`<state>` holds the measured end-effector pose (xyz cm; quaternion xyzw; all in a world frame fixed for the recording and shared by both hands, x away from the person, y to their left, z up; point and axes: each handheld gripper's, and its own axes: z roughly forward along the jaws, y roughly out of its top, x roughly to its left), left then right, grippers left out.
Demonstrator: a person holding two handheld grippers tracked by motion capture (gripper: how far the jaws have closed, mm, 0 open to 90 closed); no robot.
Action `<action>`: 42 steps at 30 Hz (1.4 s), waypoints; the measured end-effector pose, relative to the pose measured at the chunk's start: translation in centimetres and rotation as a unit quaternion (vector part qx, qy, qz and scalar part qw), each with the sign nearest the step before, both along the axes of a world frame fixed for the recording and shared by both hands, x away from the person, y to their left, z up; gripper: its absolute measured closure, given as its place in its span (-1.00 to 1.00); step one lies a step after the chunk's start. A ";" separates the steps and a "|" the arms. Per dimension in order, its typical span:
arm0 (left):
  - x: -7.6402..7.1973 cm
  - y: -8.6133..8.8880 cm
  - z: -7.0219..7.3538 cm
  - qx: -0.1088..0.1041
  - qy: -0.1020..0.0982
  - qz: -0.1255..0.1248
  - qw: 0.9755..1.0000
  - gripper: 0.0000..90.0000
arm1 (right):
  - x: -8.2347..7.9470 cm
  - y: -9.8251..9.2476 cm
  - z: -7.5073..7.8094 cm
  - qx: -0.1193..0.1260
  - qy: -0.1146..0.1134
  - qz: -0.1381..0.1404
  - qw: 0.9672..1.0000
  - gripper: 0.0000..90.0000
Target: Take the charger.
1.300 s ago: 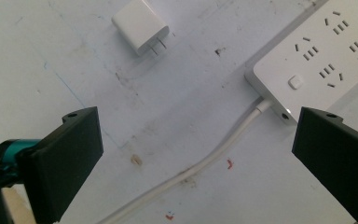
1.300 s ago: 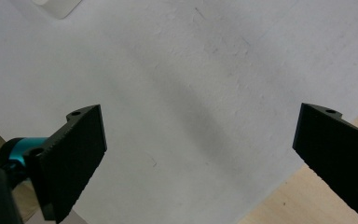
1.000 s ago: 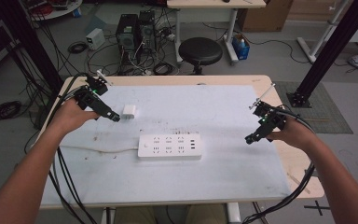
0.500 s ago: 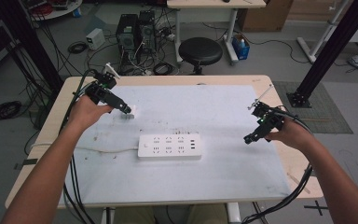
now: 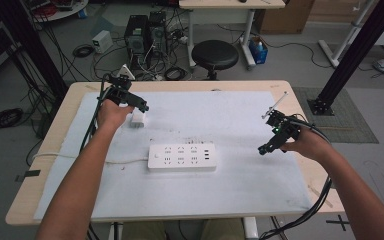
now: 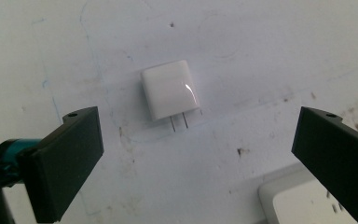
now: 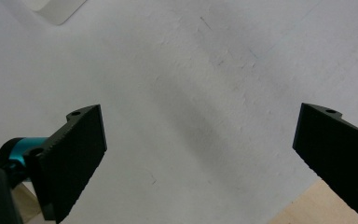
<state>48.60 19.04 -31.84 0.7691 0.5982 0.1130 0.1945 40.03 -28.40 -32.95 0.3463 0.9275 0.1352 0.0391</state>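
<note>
A small white plug adapter (image 6: 170, 95) lies flat on the white mat, its two metal prongs pointing toward my left gripper's camera. In the high view the adapter (image 5: 138, 118) sits at the mat's back left, with my left gripper (image 5: 139, 106) directly above it. That gripper (image 6: 193, 163) is open, its jaws wide on either side and short of the adapter. A white power strip (image 5: 182, 157) lies at the middle of the mat. My right gripper (image 5: 266, 147) hovers open over bare mat at the right, holding nothing.
The white mat (image 5: 230, 120) covers most of a wooden table (image 5: 47, 165). A white cord (image 5: 70, 159) runs left from the strip. A corner of the strip (image 7: 56, 9) shows in the right gripper view. Behind the table are a stool (image 5: 215, 52) and computer boxes (image 5: 145, 32).
My left gripper has moved back and right over the adapter, which has stayed on the mat. The right gripper has held nearly still.
</note>
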 end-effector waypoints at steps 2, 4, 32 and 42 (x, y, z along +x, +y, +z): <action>0.8 -0.1 -1.1 -0.001 0.006 0.019 1.000 -0.96 | 0.0 0.0 0.0 0.000 0.000 0.000 1.000 -0.96; 1.3 -0.3 -1.9 0.003 0.010 0.030 0.999 -0.96 | 0.0 0.0 0.0 0.000 0.001 -0.001 1.000 -0.96; 4.4 -1.1 -9.4 0.010 0.043 0.084 0.995 -0.75 | -0.3 -0.3 -0.7 0.019 0.009 -0.001 1.000 -0.96; 4.6 -1.1 -9.8 0.001 0.047 0.080 0.996 -0.42 | -0.1 -0.6 -1.1 0.019 0.012 0.000 1.000 -0.96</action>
